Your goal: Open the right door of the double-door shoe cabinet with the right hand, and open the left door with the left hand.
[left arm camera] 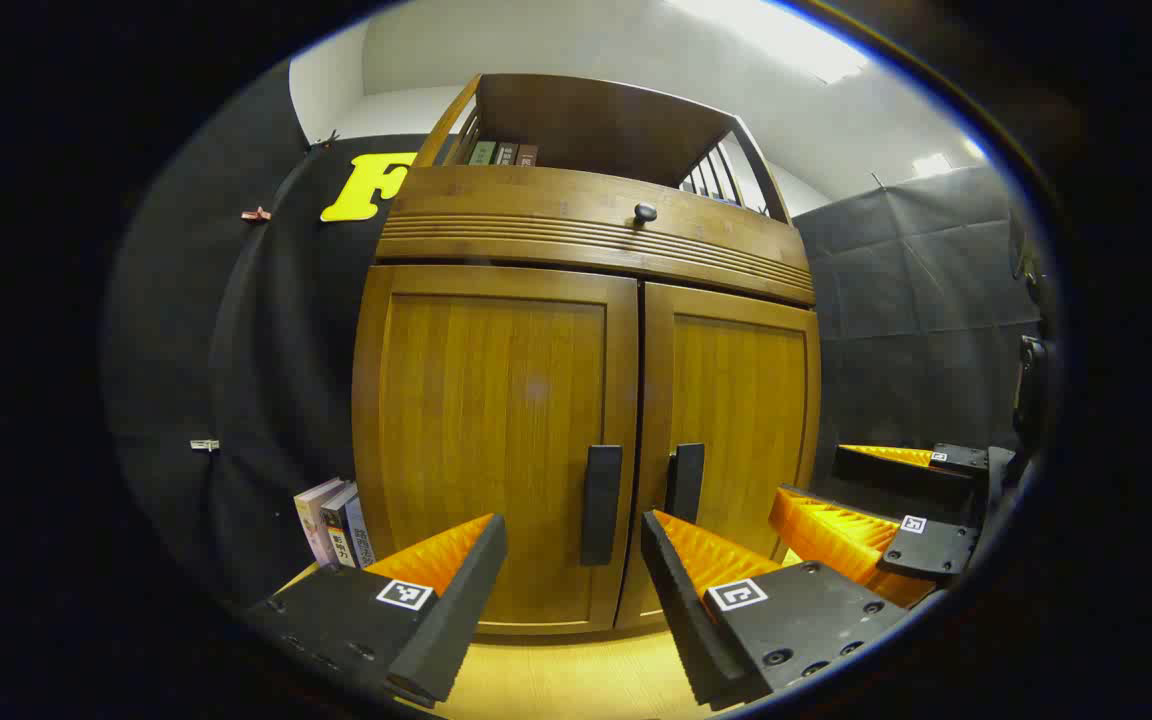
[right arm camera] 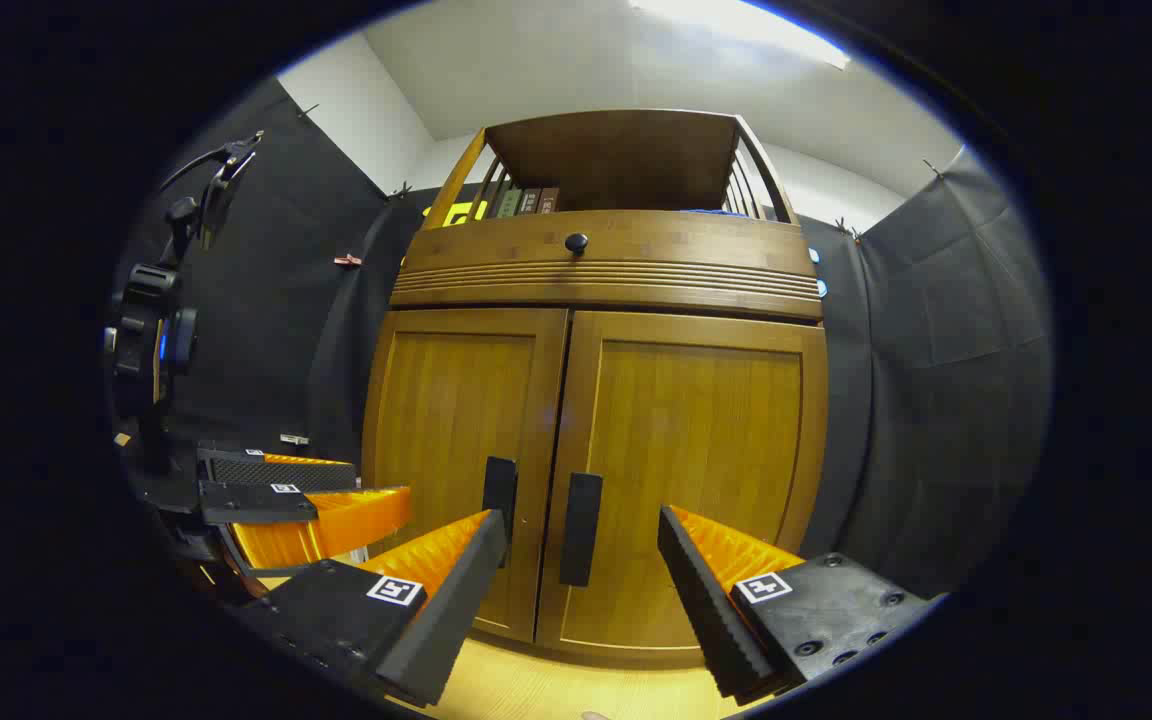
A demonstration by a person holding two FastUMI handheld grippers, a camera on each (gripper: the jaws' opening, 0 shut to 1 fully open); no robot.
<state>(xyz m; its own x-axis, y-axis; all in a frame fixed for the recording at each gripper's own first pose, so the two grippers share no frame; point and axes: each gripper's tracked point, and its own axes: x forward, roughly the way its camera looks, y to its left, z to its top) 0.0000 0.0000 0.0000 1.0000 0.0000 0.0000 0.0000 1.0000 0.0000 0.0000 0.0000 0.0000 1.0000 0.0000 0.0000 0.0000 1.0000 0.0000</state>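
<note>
Cabinet [left arm camera: 586,400] stands straight ahead, both doors shut. Left door [left arm camera: 496,440] & right door [left arm camera: 736,420] each carry a dark vertical handle beside the centre seam: left handle [left arm camera: 601,505], right handle [left arm camera: 685,482]. Drawer front above w/ small round knob [left arm camera: 645,212]; open shelf on top holds books [left arm camera: 503,153]. More books [left arm camera: 334,522] stand on the surface by cabinet's left foot. Left gripper [left arm camera: 574,575] in foreground, jaws spread wide, nothing between them, short of left handle. Right gripper [left arm camera: 856,495] farther off at right, jaws also apart.
</note>
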